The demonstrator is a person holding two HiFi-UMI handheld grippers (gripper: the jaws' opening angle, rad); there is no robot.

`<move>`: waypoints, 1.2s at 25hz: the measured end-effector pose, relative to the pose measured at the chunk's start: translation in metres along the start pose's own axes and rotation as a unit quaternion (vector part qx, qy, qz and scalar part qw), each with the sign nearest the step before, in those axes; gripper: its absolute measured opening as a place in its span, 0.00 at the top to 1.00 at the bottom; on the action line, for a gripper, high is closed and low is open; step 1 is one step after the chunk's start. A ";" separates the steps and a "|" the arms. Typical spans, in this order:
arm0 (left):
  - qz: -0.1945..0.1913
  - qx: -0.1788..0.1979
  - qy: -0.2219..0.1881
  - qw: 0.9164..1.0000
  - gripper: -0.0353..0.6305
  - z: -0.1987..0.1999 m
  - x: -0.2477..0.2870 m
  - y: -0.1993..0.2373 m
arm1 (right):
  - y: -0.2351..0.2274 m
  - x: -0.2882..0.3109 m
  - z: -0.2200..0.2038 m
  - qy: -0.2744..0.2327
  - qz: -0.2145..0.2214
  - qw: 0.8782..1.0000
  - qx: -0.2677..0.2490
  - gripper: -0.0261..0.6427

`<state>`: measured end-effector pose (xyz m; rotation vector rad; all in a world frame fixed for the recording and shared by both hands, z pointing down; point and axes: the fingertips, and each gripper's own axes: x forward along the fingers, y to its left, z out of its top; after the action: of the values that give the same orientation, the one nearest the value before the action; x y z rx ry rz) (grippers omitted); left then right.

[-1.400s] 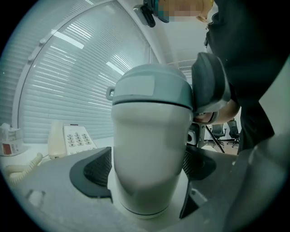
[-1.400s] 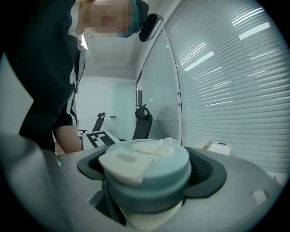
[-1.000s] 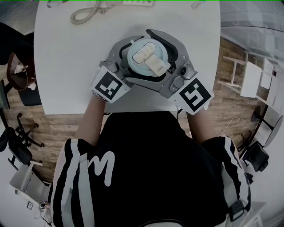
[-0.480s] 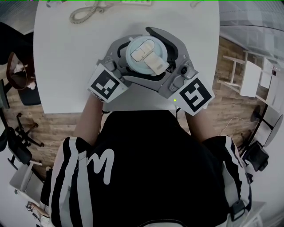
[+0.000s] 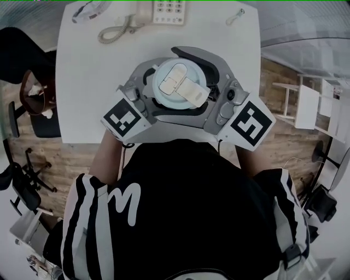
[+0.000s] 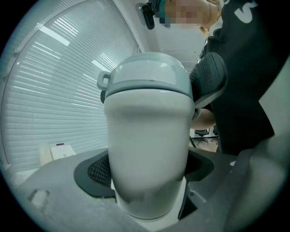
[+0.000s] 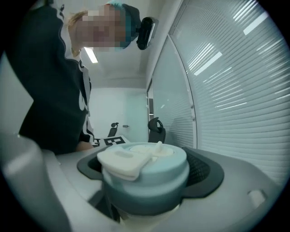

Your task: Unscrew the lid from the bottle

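Note:
A white bottle (image 6: 147, 149) with a pale blue lid (image 5: 178, 87) and a white flip cap is held upright over the white table (image 5: 87, 82). In the left gripper view, my left gripper (image 6: 147, 181) is shut on the bottle's white body below the lid. My right gripper (image 7: 147, 181) is shut on the lid (image 7: 145, 176), with its dark pads on both sides. From the head view, the left gripper (image 5: 155, 87) comes in from the lower left. The right gripper (image 5: 203, 82) comes in from the lower right.
A desk telephone (image 5: 167, 10) with a coiled cord (image 5: 117, 30) lies at the table's far edge. A clear object (image 5: 90, 10) and a small item (image 5: 236, 15) lie beside it. Office chairs (image 5: 27, 175) stand on the wooden floor to the left. The table's near edge runs just under the grippers.
The head view has shifted, so more of the far table edge shows. Both grippers keep their hold on the bottle. The two marker cubes sit slightly lower and wider apart.

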<state>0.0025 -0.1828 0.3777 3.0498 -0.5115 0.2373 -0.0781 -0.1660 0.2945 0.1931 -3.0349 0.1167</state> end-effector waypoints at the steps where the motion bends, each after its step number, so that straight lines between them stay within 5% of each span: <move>1: -0.014 0.001 -0.001 1.000 0.29 0.006 -0.003 -0.004 | 0.006 -0.001 0.006 -0.002 0.024 1.000 0.000 0.25; 9: -0.116 0.005 -0.011 0.993 0.29 0.045 -0.016 -0.045 | 0.054 -0.020 0.044 -0.012 0.216 0.976 -0.017 0.25; 17: -0.226 0.009 -0.013 0.974 0.29 0.068 -0.020 -0.083 | 0.091 -0.045 0.064 0.000 0.411 0.911 -0.025 0.25; 21: -0.227 0.015 0.001 0.974 0.29 0.068 -0.015 -0.087 | 0.096 -0.055 0.061 0.023 0.469 0.882 -0.035 0.25; 23: -0.211 0.011 -0.006 0.977 0.29 0.069 -0.014 -0.083 | 0.093 -0.052 0.066 0.013 0.461 0.887 -0.027 0.25; 25: -0.183 0.002 -0.016 0.983 0.29 0.071 -0.015 -0.074 | 0.084 -0.048 0.078 -0.024 0.426 0.904 -0.012 0.25; 30: -0.087 -0.015 -0.037 0.995 0.29 0.072 -0.018 -0.045 | 0.047 -0.052 0.117 -0.158 0.269 0.950 0.010 0.25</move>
<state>0.0105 -0.1393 0.3034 3.0591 -0.2484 0.1082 -0.0441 -0.1228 0.1696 -0.6863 -3.3102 0.1688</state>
